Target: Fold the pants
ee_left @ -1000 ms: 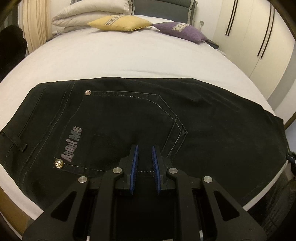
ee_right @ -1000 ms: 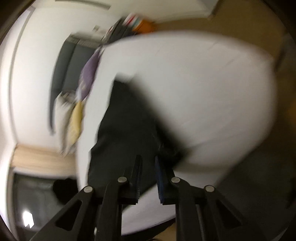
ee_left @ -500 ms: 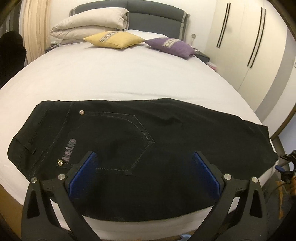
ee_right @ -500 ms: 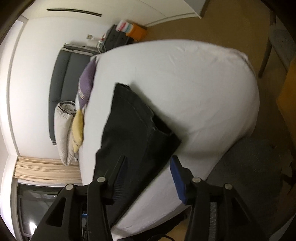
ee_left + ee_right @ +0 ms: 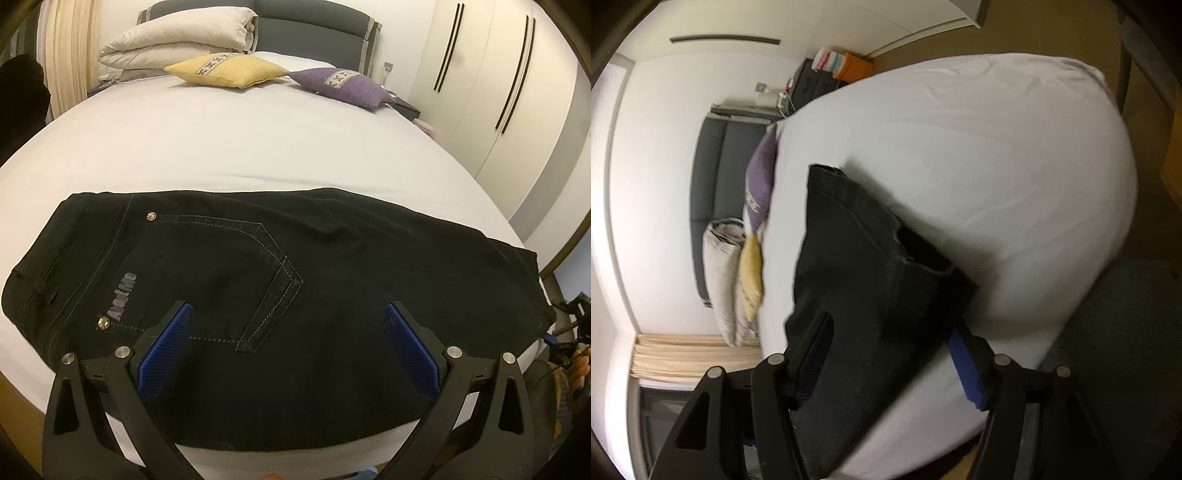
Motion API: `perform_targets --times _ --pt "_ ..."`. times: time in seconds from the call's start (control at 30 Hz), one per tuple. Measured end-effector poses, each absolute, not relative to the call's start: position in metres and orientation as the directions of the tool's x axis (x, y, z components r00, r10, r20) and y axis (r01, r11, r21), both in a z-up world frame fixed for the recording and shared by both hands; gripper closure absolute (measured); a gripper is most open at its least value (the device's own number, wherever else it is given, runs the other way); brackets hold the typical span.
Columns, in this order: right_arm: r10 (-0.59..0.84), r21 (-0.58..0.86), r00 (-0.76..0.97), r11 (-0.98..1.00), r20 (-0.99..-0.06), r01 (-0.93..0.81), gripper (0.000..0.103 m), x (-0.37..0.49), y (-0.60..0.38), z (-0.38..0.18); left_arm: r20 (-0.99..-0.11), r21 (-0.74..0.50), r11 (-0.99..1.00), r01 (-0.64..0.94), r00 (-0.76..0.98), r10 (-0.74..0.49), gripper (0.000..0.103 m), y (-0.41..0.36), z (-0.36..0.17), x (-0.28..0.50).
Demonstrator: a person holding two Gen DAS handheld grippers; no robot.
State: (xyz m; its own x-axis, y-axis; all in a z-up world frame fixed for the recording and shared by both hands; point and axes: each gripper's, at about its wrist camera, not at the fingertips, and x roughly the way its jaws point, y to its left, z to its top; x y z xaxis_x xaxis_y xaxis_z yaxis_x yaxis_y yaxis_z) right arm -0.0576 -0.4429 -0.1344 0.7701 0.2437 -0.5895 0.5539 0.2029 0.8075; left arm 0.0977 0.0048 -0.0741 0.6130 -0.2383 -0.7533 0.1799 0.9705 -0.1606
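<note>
Black pants [image 5: 332, 266] lie folded flat across the near edge of a white bed [image 5: 258, 147], waistband at the left, back pocket with stitching facing up. My left gripper [image 5: 288, 328] is open and empty, raised over the pants' near part. In the right wrist view the pants [image 5: 864, 280] run along the bed's edge with the leg hems toward me. My right gripper [image 5: 890, 339] is open and empty, its jaws spread to either side of the hem end, above it.
A yellow pillow [image 5: 225, 70], a purple pillow [image 5: 343, 86] and a folded beige duvet [image 5: 177, 40] sit at the headboard. White wardrobes [image 5: 509, 92] stand at the right. A dark chair [image 5: 1115, 332] stands beside the bed's corner.
Both grippers have opened from shut and pulled back from the pants. The pants now lie released and flat on the bed.
</note>
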Motion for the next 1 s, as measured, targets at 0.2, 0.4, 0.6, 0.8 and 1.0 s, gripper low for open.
perform_targets --times 0.2,0.4,0.6,0.8,1.0 --pt "0.226 0.867 0.838 0.166 -0.497 0.470 0.038 -0.063 -0.444 -0.136 -0.771 -0.162 0.966 0.200 0.585 -0.251 0.000 -0.011 -0.078 0.110" --pt "0.188 0.820 0.806 0.257 -0.562 0.512 0.039 -0.056 -0.437 -0.126 -0.794 -0.151 0.960 0.237 0.549 -0.261 0.000 -0.034 -0.086 0.118" --pt "0.192 0.845 0.828 0.218 -0.527 0.488 0.070 -0.053 -0.443 -0.138 -0.820 -0.125 0.953 0.276 0.511 -0.256 0.000 -0.051 -0.098 0.122" --pt "0.216 0.872 0.846 0.173 -0.488 0.459 0.091 -0.059 -0.449 -0.148 -0.846 -0.108 0.954 0.278 0.478 -0.235 0.000 -0.060 -0.113 0.128" --pt "0.190 0.850 0.835 0.230 -0.517 0.474 0.093 -0.061 -0.447 -0.138 -0.847 -0.113 0.950 0.290 0.472 -0.245 0.000 -0.069 -0.113 0.131"
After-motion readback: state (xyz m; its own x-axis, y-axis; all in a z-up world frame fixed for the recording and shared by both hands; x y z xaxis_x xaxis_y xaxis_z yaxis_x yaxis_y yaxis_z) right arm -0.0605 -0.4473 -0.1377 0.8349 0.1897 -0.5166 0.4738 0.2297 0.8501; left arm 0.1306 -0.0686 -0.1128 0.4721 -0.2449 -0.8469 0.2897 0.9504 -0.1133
